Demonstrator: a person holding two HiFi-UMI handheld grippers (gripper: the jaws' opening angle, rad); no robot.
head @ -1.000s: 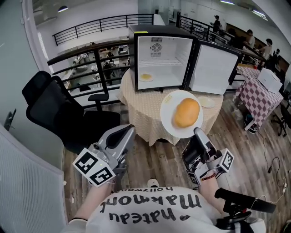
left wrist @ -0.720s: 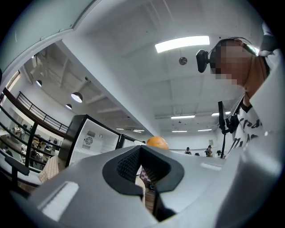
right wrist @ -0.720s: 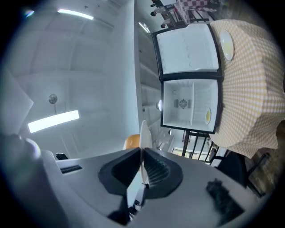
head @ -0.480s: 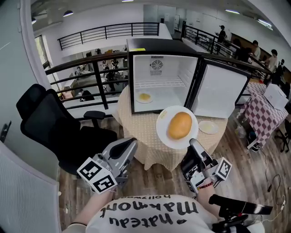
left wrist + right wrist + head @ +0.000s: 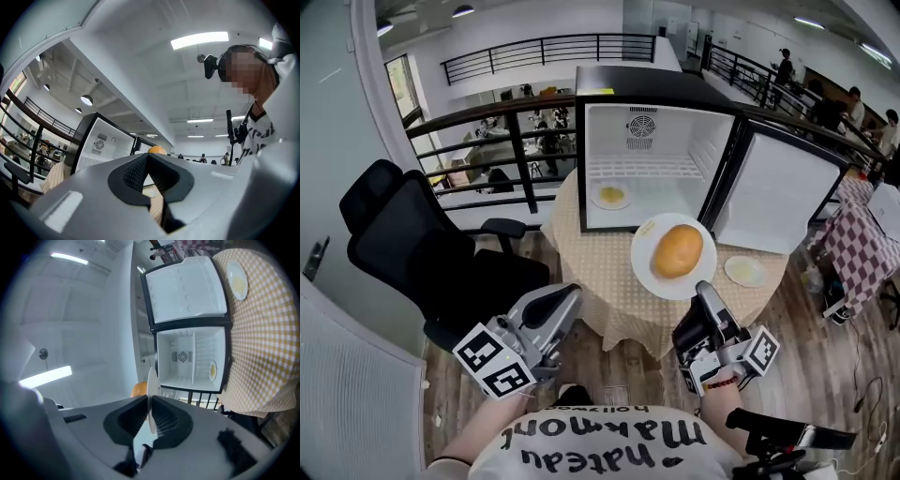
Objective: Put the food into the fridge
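Observation:
A white plate (image 5: 654,267) with a round golden bun (image 5: 677,250) on it is held level above the table's near edge. My right gripper (image 5: 703,292) is shut on the plate's near rim. In the right gripper view the plate's edge (image 5: 152,385) runs between the pads, with the bun (image 5: 138,389) behind. The small fridge (image 5: 656,155) stands open on the round table (image 5: 600,272), and a plate of yellow food (image 5: 610,196) lies on its floor. My left gripper (image 5: 561,307) hangs shut and empty, low at the left, short of the table.
The fridge door (image 5: 778,202) is swung out to the right. Another small plate (image 5: 743,271) lies on the checked cloth in front of the door. A black office chair (image 5: 422,253) stands left of the table. A railing runs behind, and people stand far back at the right.
Both grippers have moved forward towards the table. The plate with the bun now sits closer to the open fridge. The grip on the plate is unchanged.

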